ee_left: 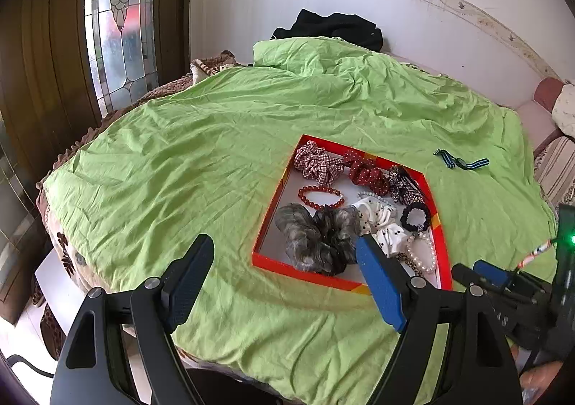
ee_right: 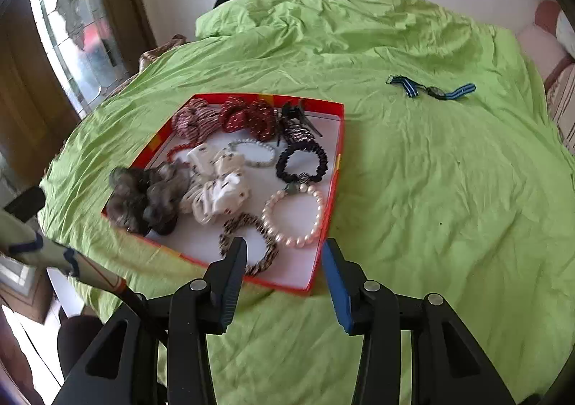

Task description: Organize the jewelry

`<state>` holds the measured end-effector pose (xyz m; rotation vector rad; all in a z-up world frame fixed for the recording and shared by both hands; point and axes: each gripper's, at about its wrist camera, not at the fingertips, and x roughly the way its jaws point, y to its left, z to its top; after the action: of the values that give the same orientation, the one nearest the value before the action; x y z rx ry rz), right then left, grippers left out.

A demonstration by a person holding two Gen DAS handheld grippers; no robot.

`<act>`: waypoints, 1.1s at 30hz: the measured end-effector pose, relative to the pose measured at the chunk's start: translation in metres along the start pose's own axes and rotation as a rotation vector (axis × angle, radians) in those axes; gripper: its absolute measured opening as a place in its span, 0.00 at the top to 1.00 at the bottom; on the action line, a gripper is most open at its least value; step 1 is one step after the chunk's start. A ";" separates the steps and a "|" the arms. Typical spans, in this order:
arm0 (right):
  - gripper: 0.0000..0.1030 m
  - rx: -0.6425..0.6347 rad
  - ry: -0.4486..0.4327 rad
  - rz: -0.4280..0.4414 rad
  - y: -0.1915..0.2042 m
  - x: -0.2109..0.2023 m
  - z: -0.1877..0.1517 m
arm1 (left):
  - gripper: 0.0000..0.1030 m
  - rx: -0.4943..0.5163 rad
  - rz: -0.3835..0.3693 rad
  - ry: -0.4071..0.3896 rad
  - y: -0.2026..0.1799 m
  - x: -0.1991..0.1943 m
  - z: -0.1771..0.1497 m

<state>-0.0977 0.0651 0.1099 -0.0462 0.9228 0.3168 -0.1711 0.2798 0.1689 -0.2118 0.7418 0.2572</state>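
Two grippers hover over the green bedsheet point(ee_left: 215, 139) with nothing between their fingers: the left gripper point(ee_left: 284, 250) at the bottom of its view has fingers spread wide, and the right gripper point(ee_right: 285, 254) likewise stands spread at the near edge of the red tray point(ee_right: 337, 139). Inside the tray, centre-left of the right wrist view, lie scrunchies, a pearl bracelet point(ee_right: 293, 214) and a red bead bracelet point(ee_left: 320, 196). Well apart, upper right on the sheet, lies a blue striped watch point(ee_right: 433, 90).

Leopard hair tie point(ee_right: 248, 247) partly hidden behind right finger; watch point(ee_left: 461, 161) dial too small.
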 end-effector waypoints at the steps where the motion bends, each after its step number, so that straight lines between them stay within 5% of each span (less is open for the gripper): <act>1: 0.52 -0.008 -0.004 -0.004 0.003 -0.003 -0.003 | 0.22 -0.002 -0.004 -0.001 0.000 -0.002 -0.002; 18: 0.44 -0.027 -0.027 -0.041 0.011 -0.037 -0.038 | 0.18 -0.007 -0.014 -0.025 -0.002 -0.032 -0.020; 25: 0.42 -0.037 -0.057 -0.059 0.010 -0.053 -0.051 | 0.10 0.006 0.156 -0.165 -0.008 -0.069 -0.027; 33: 0.39 -0.042 -0.100 -0.058 0.011 -0.074 -0.062 | 0.00 0.014 0.181 -0.362 -0.011 -0.121 -0.030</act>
<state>-0.1910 0.0464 0.1318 -0.0951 0.8138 0.2820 -0.2724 0.2420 0.2316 -0.0808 0.4031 0.4487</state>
